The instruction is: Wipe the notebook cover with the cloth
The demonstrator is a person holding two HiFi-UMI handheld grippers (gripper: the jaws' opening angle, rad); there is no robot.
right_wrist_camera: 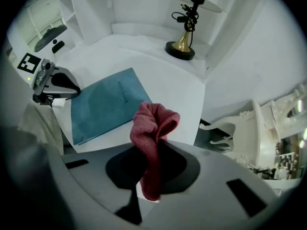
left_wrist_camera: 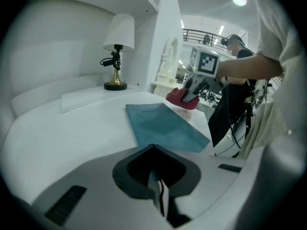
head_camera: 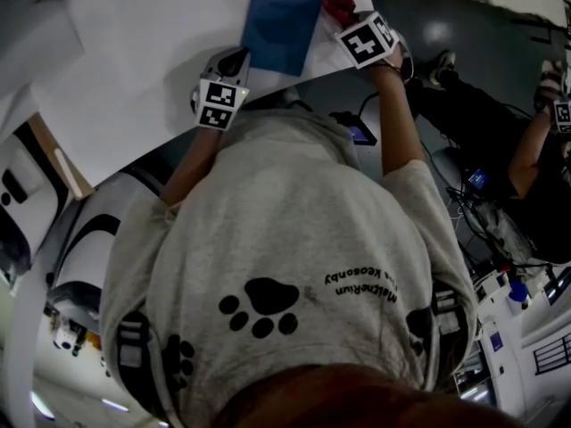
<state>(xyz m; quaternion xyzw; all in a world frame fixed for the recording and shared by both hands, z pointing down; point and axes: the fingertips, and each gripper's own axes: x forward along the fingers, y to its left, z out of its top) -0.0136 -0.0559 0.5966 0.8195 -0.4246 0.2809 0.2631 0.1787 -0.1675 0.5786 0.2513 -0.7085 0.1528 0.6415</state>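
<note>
1. While the person is leaning over the white table (head_camera: pixel 134 52), the blue notebook (head_camera: pixel 281 27) is lying flat and closed on it. It is close to the edge nearest the person and between the two grippers.
2. The right gripper (right_wrist_camera: pixel 147 183) is pinching the red cloth (right_wrist_camera: pixel 152 128) tightly between its jaws. The cloth is bunching into a fold above the jaws and trailing down below them.
3. Seen from the head view, the cloth is sitting just beside the notebook's far right corner. Whether it is touching the cover cannot be told from any view.
4. The left gripper (left_wrist_camera: pixel 160 202) is showing its jaws pressed together, and nothing is sitting between them.
5. The left gripper is pointing along the notebook from its near short edge, and its tip is sitting at the near left corner. Whether the tip is pressing on the cover cannot be told.
6. A table lamp (left_wrist_camera: pixel 116 51) with a white shade and a gold base is standing at the back of the table, well apart from the notebook.
7. A white carved chair (right_wrist_camera: pixel 249 128) is standing beyond the table's right edge in the right gripper view.
8. Another person in dark clothing (left_wrist_camera: pixel 235 99) is standing past the right gripper in the left gripper view.
</note>
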